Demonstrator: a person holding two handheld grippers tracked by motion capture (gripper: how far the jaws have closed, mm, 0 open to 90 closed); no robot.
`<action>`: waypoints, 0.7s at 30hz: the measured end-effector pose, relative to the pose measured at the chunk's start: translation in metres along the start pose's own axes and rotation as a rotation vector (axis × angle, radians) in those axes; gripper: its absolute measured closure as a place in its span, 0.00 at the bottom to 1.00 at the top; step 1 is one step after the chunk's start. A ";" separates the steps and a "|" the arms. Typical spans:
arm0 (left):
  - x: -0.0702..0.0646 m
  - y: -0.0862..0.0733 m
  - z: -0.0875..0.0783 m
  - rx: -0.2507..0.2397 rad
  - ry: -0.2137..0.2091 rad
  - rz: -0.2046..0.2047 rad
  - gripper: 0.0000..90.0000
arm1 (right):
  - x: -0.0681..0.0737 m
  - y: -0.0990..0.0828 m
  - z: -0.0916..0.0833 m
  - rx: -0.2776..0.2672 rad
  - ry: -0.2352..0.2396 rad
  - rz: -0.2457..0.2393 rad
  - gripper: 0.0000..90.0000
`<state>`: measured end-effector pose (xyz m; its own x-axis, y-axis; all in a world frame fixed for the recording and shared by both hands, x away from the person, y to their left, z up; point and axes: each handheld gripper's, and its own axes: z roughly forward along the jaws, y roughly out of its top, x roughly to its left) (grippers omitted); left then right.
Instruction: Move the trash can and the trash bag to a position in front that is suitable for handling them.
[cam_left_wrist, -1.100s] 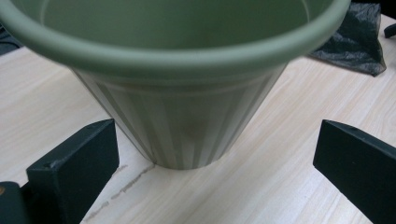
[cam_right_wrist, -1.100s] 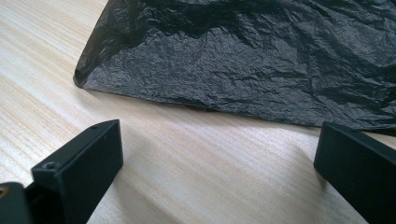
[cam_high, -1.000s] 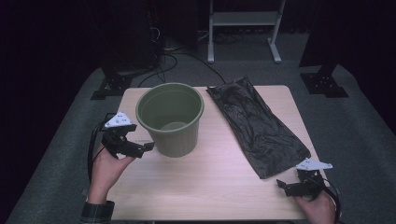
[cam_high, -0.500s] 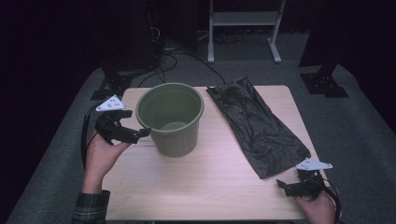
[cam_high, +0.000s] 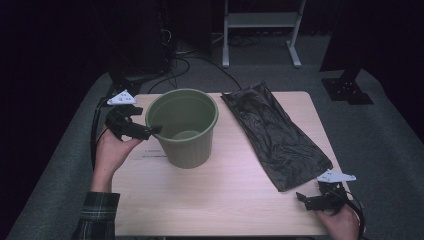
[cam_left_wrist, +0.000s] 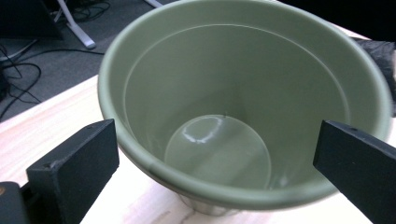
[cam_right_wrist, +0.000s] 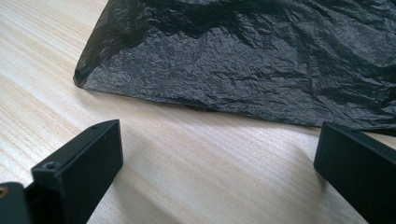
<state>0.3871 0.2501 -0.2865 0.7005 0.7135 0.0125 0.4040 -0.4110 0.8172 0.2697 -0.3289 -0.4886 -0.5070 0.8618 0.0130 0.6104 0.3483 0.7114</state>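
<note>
An empty olive-green plastic bucket (cam_high: 184, 131) stands upright on the wooden table (cam_high: 215, 200), left of centre. My left gripper (cam_high: 150, 131) is open at the bucket's left rim, raised above the table; in the left gripper view its jaws spread wide in front of the bucket (cam_left_wrist: 243, 107), whose bare inside is visible. A flat crumpled black plastic bag (cam_high: 274, 132) lies to the bucket's right. My right gripper (cam_high: 306, 200) rests open near the table's front right corner, just short of the bag's near edge (cam_right_wrist: 243, 70), with nothing between its jaws.
Beyond the table's far edge the grey floor carries cables (cam_high: 180, 60), a white metal stand (cam_high: 260, 25) and black equipment bases (cam_high: 347, 87). The light wood tabletop stretches bare between the bucket and the front edge.
My left gripper has risen and moved forward and right, from beside the bucket's lower left wall to its rim. The right gripper, bucket and bag stay still.
</note>
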 end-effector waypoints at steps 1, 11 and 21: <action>0.003 0.000 0.002 0.000 -0.002 -0.003 0.00 | 0.000 0.000 0.000 0.000 0.000 0.000 0.00; 0.017 -0.003 0.018 0.028 0.000 -0.035 0.00 | 0.000 0.000 0.000 0.000 0.000 0.000 0.00; 0.021 -0.005 0.024 0.057 0.004 -0.048 0.00 | 0.000 0.000 0.000 0.000 0.000 0.000 0.00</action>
<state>0.4139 0.2532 -0.3040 0.6773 0.7353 -0.0240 0.4701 -0.4074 0.7829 0.2697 -0.3289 -0.4886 -0.5073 0.8617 0.0130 0.6102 0.3486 0.7114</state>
